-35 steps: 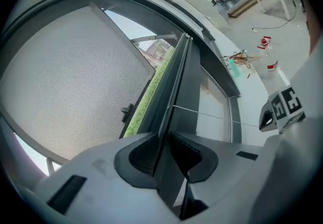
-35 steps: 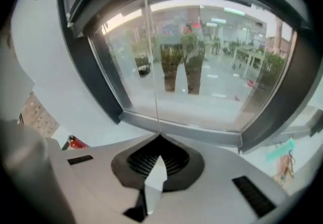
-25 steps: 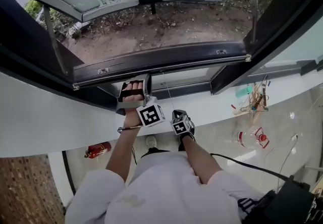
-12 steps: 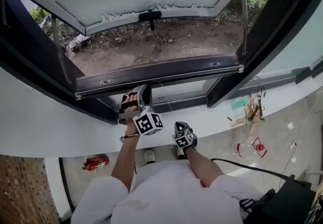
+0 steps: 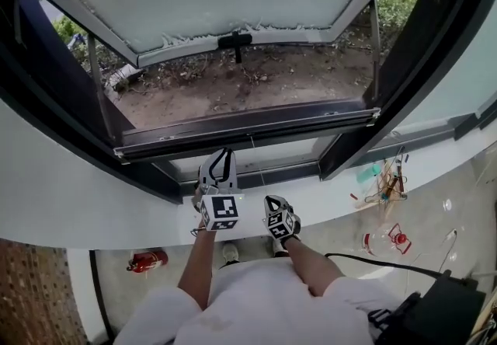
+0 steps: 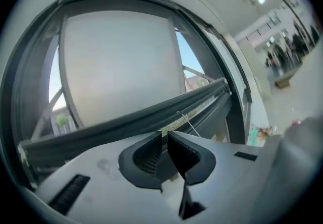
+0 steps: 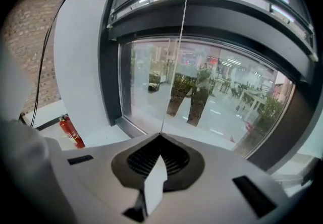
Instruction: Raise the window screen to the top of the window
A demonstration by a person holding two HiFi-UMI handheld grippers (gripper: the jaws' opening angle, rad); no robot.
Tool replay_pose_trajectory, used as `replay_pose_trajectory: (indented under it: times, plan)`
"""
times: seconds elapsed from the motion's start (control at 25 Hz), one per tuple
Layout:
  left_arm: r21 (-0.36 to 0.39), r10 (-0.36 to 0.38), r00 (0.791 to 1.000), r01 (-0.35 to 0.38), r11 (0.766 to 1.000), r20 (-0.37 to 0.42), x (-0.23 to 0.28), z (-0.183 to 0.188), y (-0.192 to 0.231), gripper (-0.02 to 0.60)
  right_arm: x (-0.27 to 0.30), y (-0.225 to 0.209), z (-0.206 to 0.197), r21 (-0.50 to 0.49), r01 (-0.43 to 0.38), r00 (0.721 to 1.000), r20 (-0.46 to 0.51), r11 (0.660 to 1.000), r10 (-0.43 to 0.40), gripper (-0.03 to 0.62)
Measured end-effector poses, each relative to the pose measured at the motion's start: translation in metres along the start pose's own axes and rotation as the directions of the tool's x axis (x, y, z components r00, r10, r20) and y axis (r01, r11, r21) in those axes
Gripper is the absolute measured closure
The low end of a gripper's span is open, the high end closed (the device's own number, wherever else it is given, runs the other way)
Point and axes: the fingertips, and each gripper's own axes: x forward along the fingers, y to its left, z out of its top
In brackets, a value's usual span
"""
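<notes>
Looks light but spring-tensioned — window screen bar (image 5: 248, 132) low across the opening, stiff enough to lift near its middle, though tethered by a thin, slippery cord (image 7: 179, 41) pinched in the closed right gripper (image 7: 161, 136), with left gripper (image 6: 164, 134) barely parted, holding nothing.

Bright daylight from outside, fisheye-bent edges (dark corners), some motion blur
</notes>
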Motion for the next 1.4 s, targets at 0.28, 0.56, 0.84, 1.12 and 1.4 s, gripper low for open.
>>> replay_pose_trajectory:
  times: [0.28, 0.56, 0.84, 1.12, 1.4]
  plan:
    - [-0.095, -0.038, 0.999, 0.036, 0.995, -0.011, -0.01, -0.018, -0.005, 0.546, 0.007, -0.001, 0.027, 0.041, -0.006, 0.997, 0.083, 0.999, 0.002, 0.592]
    - [-0.163, -0.067, 0.996, 0.056, 0.985, -0.065, -0.015, -0.044, -0.015, 0.546, 0.011, -0.001, 0.045, 0.08, -0.015, 0.989, 0.145, 0.997, 0.003, 0.592]
    - [-0.207, -0.068, 0.997, 0.058, 0.977, -0.043, -0.015, -0.044, -0.013, 0.546, 0.002, -0.015, 0.119, 0.069, -0.001, 0.959, 0.283, 0.998, -0.018, 0.592]
    - [-0.226, -0.074, 0.997, 0.064, 0.972, -0.036, -0.015, -0.043, -0.011, 0.546, -0.016, -0.024, 0.167, 0.073, -0.001, 0.913, 0.407, 0.997, -0.029, 0.592]
    - [-0.242, -0.071, 0.997, 0.061, 0.968, -0.034, -0.012, -0.045, -0.009, 0.546, -0.04, -0.039, 0.205, 0.104, -0.011, 0.858, 0.512, 0.994, -0.044, 0.592]
